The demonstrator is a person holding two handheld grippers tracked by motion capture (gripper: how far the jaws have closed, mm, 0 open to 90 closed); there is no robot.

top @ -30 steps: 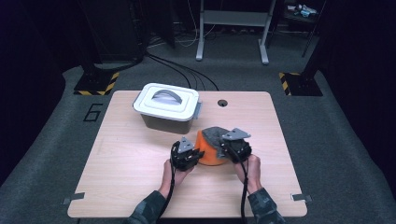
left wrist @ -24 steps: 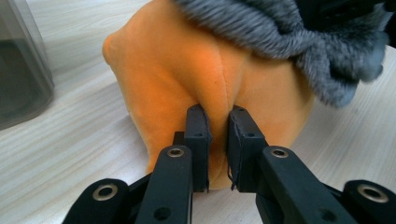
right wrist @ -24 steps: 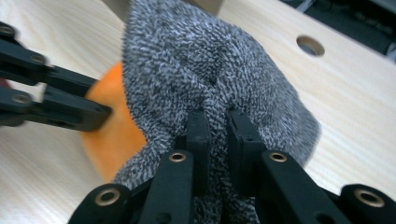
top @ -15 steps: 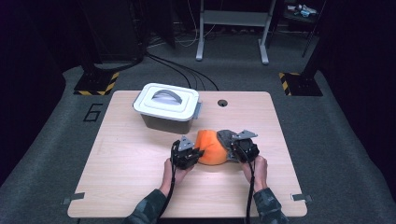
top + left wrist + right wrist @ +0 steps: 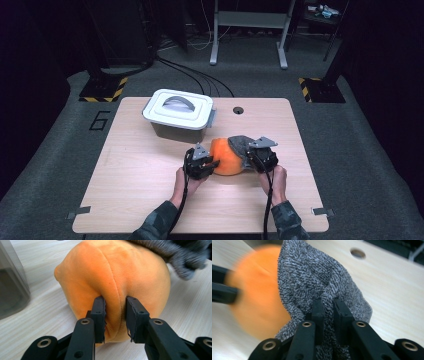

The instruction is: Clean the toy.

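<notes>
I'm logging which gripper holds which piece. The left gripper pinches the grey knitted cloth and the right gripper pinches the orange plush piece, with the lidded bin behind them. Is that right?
Swapped. The left gripper view shows the left gripper with a fold of the orange plush piece between its jaws, which have just been opening; the right gripper view shows the right gripper shut on the grey knitted cloth. The lidded bin does stand behind.
</notes>
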